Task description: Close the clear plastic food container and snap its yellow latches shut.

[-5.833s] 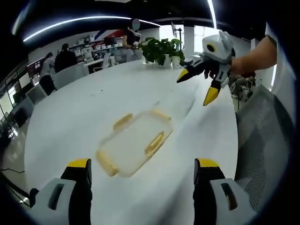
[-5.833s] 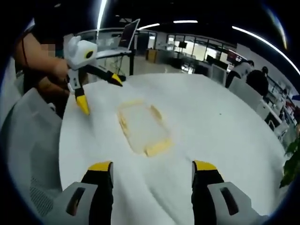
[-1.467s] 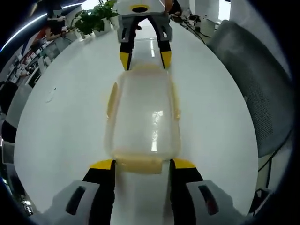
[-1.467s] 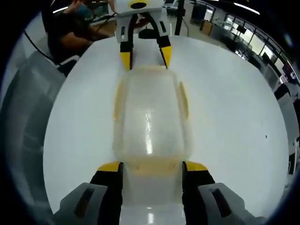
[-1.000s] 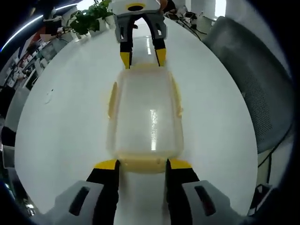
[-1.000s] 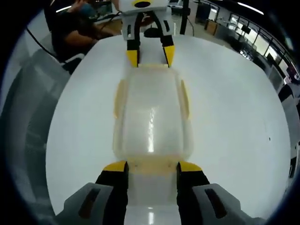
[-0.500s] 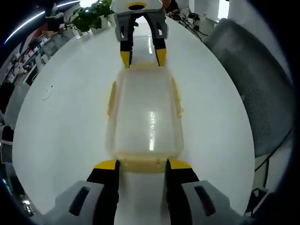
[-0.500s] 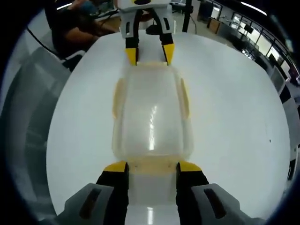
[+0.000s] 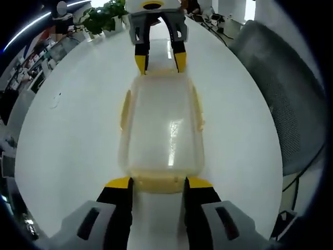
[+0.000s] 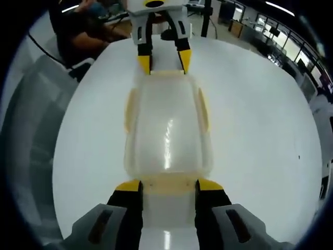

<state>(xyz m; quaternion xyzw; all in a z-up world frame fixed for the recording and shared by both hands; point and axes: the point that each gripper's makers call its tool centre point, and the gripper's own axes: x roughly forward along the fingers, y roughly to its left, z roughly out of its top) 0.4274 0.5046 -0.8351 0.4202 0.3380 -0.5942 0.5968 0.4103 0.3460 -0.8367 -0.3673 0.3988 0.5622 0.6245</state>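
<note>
The clear plastic container (image 9: 161, 127) lies lengthwise on the white table (image 9: 67, 135) with its lid on. My left gripper (image 9: 159, 183) is shut on the yellow end latch (image 9: 158, 184) nearest it, one jaw at each end of the latch. At the far end, my right gripper (image 9: 160, 61) holds the opposite latch the same way. In the right gripper view, the container (image 10: 166, 130) runs away from my right gripper (image 10: 169, 186), shut on its near latch (image 10: 169, 184), toward the left gripper (image 10: 164, 62). Yellow side latches (image 9: 125, 107) line both long sides.
A grey mesh chair (image 9: 270, 88) stands beside the table edge, and potted plants (image 9: 104, 15) sit at the table's far end. In the right gripper view, a person (image 10: 83, 26) sits beyond the table and another grey chair (image 10: 31, 120) is on the left.
Both grippers came down from apart above the table to the container's two ends. Their jaws narrowed onto the end latches about a second ago and have held still since.
</note>
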